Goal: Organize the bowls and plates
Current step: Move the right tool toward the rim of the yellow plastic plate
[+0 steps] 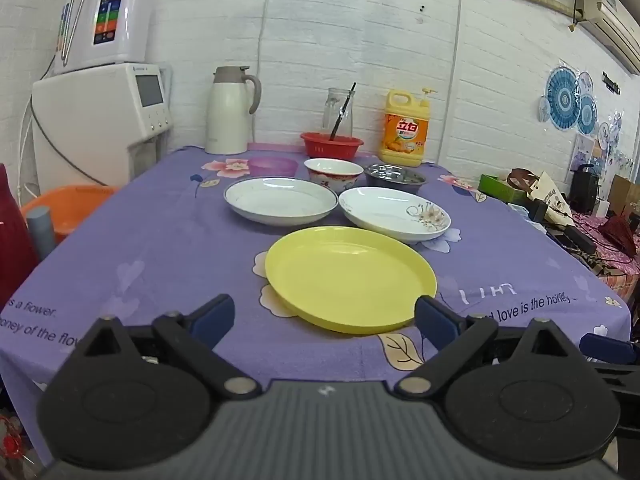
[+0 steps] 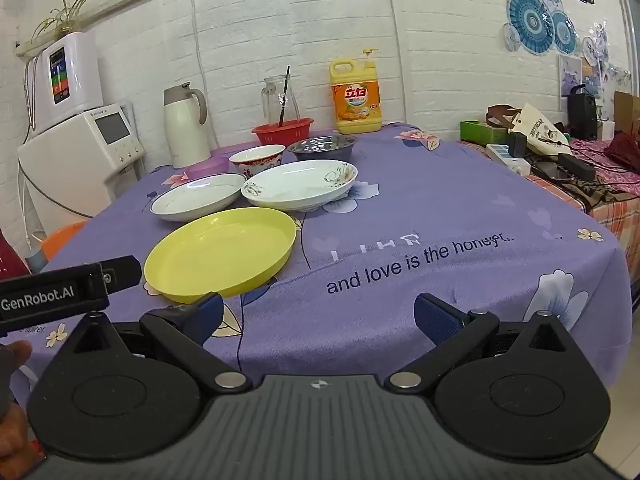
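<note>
Plates and bowls sit ahead of both tongs, the yellow plate [image 1: 350,278] nearest. Left tongs [image 1: 325,316] and right tongs [image 2: 318,314] are spread wide, pinching nothing.

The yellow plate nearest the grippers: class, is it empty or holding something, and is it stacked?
Empty and unstacked. The yellow plate shows a bare inside and lies alone, right way up, on the purple tablecloth.
</note>
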Tool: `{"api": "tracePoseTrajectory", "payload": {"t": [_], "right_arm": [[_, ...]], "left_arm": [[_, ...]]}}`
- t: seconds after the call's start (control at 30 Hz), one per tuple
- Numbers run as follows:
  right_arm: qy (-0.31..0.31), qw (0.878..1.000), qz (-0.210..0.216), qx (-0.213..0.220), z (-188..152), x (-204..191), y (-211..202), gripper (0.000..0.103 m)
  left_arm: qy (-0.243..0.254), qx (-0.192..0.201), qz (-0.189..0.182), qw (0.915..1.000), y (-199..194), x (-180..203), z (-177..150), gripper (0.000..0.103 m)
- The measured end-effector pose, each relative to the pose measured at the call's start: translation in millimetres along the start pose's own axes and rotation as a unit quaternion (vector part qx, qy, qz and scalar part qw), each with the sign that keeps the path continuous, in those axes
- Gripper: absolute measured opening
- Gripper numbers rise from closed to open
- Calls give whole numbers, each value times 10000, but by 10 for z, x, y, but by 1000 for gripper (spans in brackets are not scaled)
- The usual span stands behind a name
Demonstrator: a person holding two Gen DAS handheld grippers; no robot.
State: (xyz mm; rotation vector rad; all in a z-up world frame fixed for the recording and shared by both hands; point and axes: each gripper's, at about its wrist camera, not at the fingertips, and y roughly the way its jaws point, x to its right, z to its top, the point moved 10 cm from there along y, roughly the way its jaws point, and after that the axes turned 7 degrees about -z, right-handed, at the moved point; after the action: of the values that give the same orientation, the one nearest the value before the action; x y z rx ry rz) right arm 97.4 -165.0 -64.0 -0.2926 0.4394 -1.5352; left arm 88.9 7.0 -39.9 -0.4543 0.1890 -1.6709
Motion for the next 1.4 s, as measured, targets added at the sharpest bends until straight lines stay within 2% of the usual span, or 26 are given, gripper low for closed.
{"api": "tracePoseTrajectory", "payload": {"t": [0.5, 1.07, 1.4], "right_arm": [[32, 10000, 9, -67, -36, -11, 4, 103], [37, 10000, 31, -66, -62, -2, 14, 103], [16, 9997, -74, -250, -34, 88, 158, 103]], "left_arm": [[76, -105, 40, 9999, 76, -1, -33, 96], [-214, -206, -233, 9993, 160, -17, -114, 96], [-424, -443, -105, 9981, 481, -174, 53, 96]]}}
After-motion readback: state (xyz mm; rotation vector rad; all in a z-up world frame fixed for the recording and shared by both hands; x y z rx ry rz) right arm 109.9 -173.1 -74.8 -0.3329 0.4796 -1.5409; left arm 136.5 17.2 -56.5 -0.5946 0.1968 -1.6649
